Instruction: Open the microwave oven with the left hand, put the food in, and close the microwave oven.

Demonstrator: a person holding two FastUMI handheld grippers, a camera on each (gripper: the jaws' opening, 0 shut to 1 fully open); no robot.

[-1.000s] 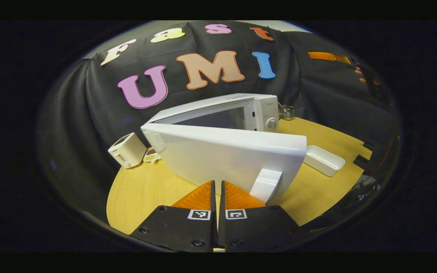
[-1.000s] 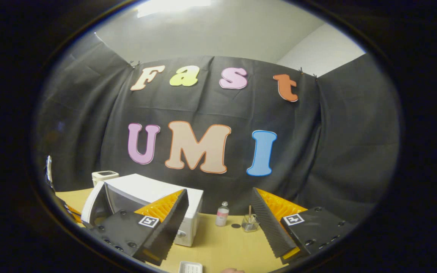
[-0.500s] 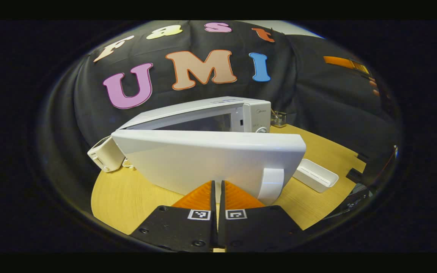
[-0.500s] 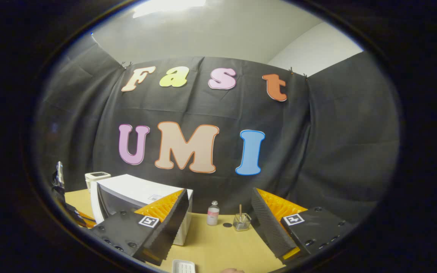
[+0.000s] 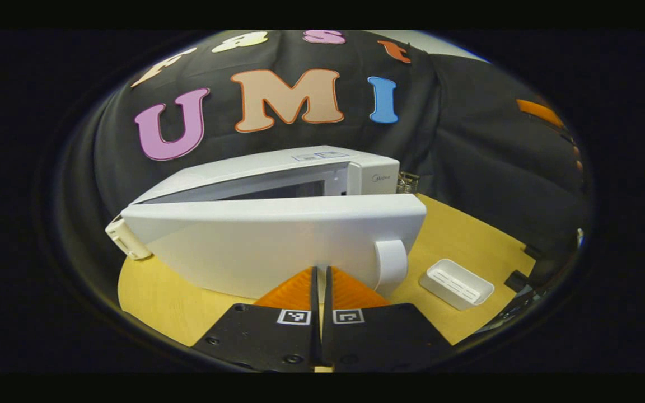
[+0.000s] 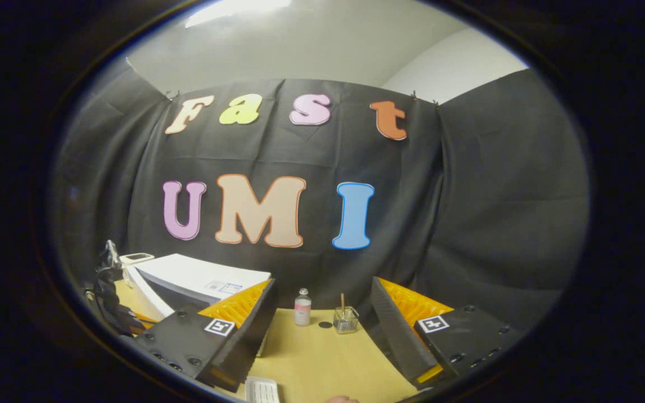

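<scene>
Left tool (image 5: 321, 274) pressed together against microwave door (image 5: 277, 240); right tool (image 6: 322, 313) spread, bottle (image 6: 302, 307) beyond

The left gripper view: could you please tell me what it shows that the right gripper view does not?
Left gripper view: the microwave door seen from outside, and its handle, just beyond the shut left tongs. Right gripper view: a small bottle and a glass jar at the back of the table, beyond the open right tongs. Both: the microwave, the white tray and the table.
</scene>
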